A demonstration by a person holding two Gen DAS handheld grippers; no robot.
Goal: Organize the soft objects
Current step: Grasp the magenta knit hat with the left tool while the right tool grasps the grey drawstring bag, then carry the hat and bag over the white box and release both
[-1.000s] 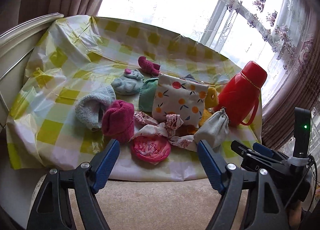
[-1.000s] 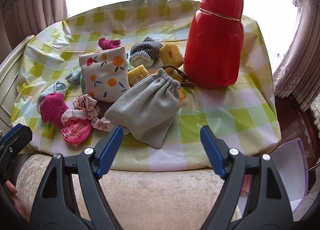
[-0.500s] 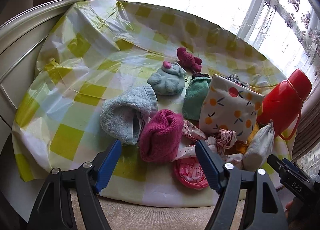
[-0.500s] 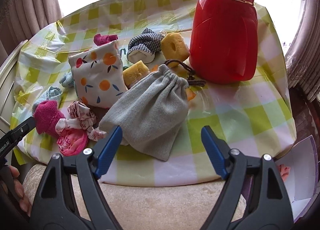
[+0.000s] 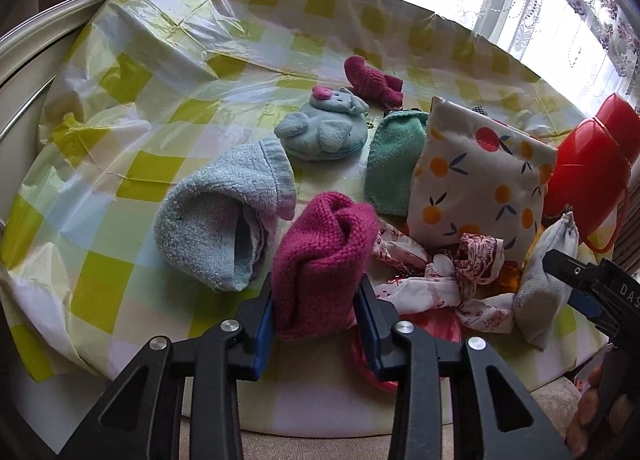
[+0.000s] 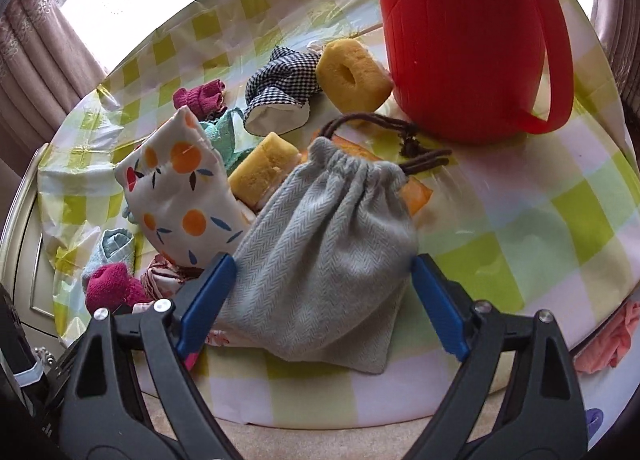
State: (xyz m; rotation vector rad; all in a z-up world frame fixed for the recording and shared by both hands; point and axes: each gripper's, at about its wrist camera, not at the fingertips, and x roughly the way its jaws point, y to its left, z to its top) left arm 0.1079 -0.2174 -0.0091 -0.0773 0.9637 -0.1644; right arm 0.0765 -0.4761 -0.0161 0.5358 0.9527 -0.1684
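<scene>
My left gripper (image 5: pixel 316 312) is shut on a magenta knitted sock (image 5: pixel 324 256) at the table's near edge; the sock also shows in the right wrist view (image 6: pixel 108 286). A light blue terry sock (image 5: pixel 224 219) lies just left of it. My right gripper (image 6: pixel 320 296) is open, its blue pads on either side of a grey drawstring pouch (image 6: pixel 324 252), which also shows in the left wrist view (image 5: pixel 544 280). An orange-print fabric pouch (image 5: pixel 476 175) stands behind, also seen in the right wrist view (image 6: pixel 180 187).
A red plastic jug (image 6: pixel 460 35) stands at the back right. Yellow sponges (image 6: pixel 354 73), a checked cloth (image 6: pixel 284 87), a blue plush toy (image 5: pixel 324 129), a green cloth (image 5: pixel 394 163), a small magenta sock (image 5: pixel 372 79) and a floral rag (image 5: pixel 440 280) lie on the checked tablecloth (image 5: pixel 100 179).
My left gripper moved forward and shut on the magenta sock. My right gripper moved forward until its open jaws flank the grey pouch.
</scene>
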